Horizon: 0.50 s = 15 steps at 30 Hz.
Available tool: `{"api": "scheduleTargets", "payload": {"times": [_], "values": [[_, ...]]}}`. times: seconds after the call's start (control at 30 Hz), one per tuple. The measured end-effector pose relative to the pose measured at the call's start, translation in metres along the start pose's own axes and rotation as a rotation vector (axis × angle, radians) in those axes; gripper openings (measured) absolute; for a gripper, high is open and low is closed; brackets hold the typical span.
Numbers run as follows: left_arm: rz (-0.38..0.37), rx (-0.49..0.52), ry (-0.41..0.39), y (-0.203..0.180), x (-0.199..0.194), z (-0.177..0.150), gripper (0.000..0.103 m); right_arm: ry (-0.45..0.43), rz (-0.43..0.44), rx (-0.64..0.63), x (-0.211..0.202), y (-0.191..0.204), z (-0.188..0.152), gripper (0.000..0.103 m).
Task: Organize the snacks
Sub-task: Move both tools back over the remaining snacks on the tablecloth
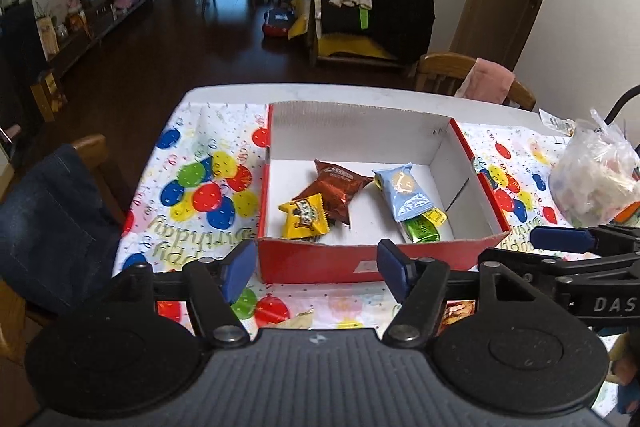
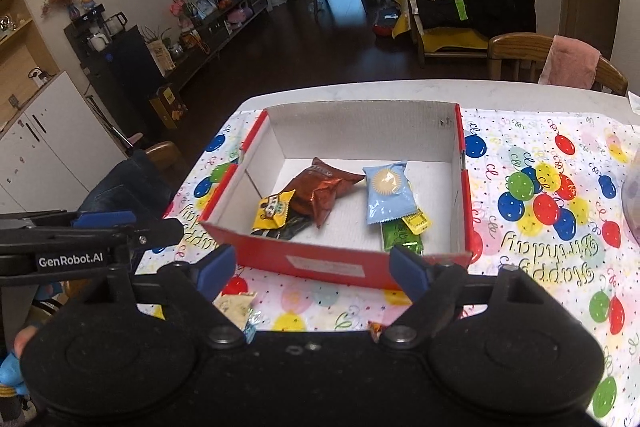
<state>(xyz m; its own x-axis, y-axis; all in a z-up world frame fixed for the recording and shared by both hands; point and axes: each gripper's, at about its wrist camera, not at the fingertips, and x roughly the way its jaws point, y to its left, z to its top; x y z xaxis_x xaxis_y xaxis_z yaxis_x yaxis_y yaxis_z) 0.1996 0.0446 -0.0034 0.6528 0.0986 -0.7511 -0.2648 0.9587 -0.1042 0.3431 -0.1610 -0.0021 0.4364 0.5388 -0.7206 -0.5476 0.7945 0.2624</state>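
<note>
Red cardboard box [image 2: 332, 265] on the balloon-print tablecloth [image 2: 540, 195] holds a brown Oreo pack [image 2: 320, 189], a blue packet [image 2: 386, 193] and yellow ones. Left gripper [image 1: 316, 269] and right gripper [image 2: 312, 273]: jaws apart, empty.

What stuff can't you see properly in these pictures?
- Snacks on the tablecloth near the camera: in the right wrist view, a pale wrapper and an orange one are half hidden behind the right hand-held gripper.
- Green packet: partly under the blue packet in the red box.
- Plastic bag: cut off by the left wrist view's right edge; contents blurry.
</note>
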Motion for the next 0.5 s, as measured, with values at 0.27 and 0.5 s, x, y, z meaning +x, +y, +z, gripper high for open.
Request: {"api": "scheduleTargets", "payload": {"times": [0.27,0.5], "values": [[-0.016,0.034,-0.025,0.003,-0.019,-0.027,0.074,-0.017,-0.014,-0.020,-0.016,0.008,-0.027,0.094],[-0.015,0.044,-0.002,0.011,-0.021,-0.054,0.076,-0.005,-0.015,-0.029,-0.022,0.009,-0.055,0.096]]}}
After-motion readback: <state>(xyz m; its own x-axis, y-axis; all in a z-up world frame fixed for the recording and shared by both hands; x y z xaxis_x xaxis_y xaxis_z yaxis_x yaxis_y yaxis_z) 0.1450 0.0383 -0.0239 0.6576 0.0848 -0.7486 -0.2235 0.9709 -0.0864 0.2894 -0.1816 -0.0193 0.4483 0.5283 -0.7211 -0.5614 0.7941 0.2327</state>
